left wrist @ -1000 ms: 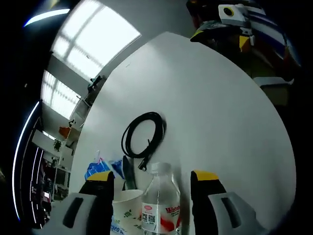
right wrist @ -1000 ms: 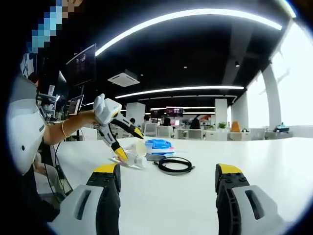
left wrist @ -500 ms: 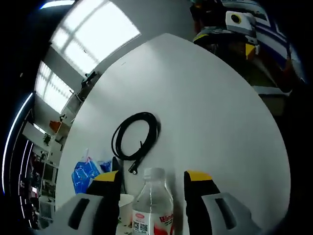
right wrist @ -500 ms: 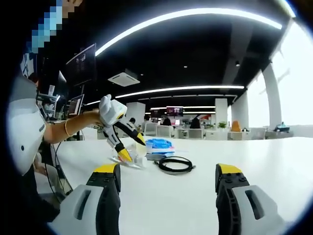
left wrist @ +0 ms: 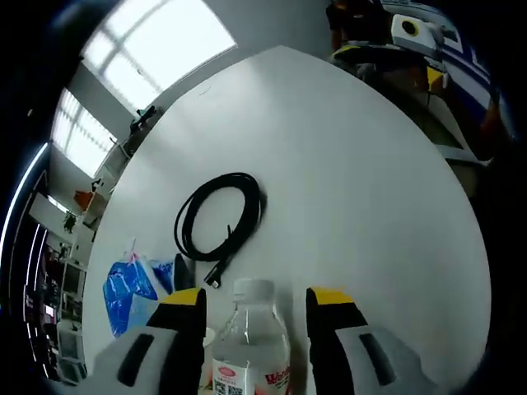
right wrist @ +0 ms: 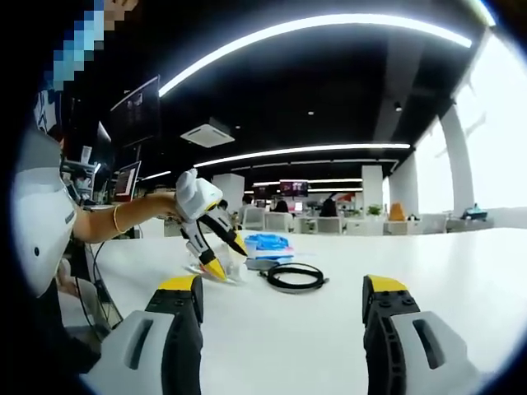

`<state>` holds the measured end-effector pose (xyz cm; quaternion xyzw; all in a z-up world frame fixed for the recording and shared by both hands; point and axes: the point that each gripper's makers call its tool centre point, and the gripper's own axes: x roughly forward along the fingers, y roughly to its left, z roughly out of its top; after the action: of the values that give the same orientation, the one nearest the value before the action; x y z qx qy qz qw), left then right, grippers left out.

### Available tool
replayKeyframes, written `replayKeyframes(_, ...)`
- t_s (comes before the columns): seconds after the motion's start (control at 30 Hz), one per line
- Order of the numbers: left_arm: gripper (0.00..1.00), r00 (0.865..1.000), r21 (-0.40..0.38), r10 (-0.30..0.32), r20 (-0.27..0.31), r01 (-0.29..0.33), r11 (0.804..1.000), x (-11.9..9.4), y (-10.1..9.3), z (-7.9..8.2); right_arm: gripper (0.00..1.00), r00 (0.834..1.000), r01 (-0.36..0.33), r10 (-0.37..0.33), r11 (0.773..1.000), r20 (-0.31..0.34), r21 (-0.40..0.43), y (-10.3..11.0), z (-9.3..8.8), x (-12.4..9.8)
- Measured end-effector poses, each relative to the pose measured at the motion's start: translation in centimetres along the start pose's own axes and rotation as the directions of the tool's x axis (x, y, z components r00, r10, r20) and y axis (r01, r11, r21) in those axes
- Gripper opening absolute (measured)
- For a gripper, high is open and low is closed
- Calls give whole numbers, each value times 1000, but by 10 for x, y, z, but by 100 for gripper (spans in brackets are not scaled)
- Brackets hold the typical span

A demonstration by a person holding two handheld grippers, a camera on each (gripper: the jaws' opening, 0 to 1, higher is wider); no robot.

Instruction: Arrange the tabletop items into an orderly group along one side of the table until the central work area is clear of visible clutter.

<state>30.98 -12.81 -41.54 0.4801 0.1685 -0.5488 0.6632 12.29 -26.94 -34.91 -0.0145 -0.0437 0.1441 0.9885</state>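
Note:
A clear water bottle (left wrist: 249, 354) with a white cap and red label stands between the yellow-tipped jaws of my left gripper (left wrist: 256, 300). The jaws are open, one on each side of the bottle, with a small gap to each. A black coiled cable (left wrist: 218, 218) lies on the white table (left wrist: 354, 189) beyond it. A blue plastic bag (left wrist: 128, 284) sits to the left. In the right gripper view, the left gripper (right wrist: 228, 257) tilts down over the bottle (right wrist: 224, 269), near the cable (right wrist: 294, 277) and the blue bag (right wrist: 266, 241). My right gripper (right wrist: 282, 288) is open and holds nothing.
A sliver of a white paper cup (left wrist: 206, 337) shows beside the bottle. The right gripper (left wrist: 412, 29) and a person's striped clothing are at the table's far edge. A person's arm (right wrist: 123, 216) holds the left gripper. Office desks and chairs stand behind.
The left gripper has come down and closer around the bottle, and its jaws stand slightly nearer together. The right gripper has stayed still.

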Motion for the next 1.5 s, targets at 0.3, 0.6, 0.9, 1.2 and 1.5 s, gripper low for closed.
replayKeyframes(0.3,47,1000,-9,-15,-8,15,1000,7,0,-3,76,1000,1,-2,1000,-1,-12,-1,-2,-1)
replayKeyframes(0.6,43,999,-21,-25,-28,25,999,12,1,-8,76,1000,5,-5,1000,-3,-13,-3,-4,-2)
replayKeyframes(0.9,40,999,-52,-38,-21,37,998,15,0,-10,75,1000,11,-11,1000,-3,-5,-6,-7,-3)
replayKeyframes(1.2,26,999,-9,-16,-46,15,1000,19,1,-11,75,1000,20,-20,1000,-13,4,-9,-12,-3)
replayKeyframes(1.5,25,999,2,7,-50,-7,1000,18,0,-11,75,1000,23,-23,1000,-12,13,-10,-14,-3)
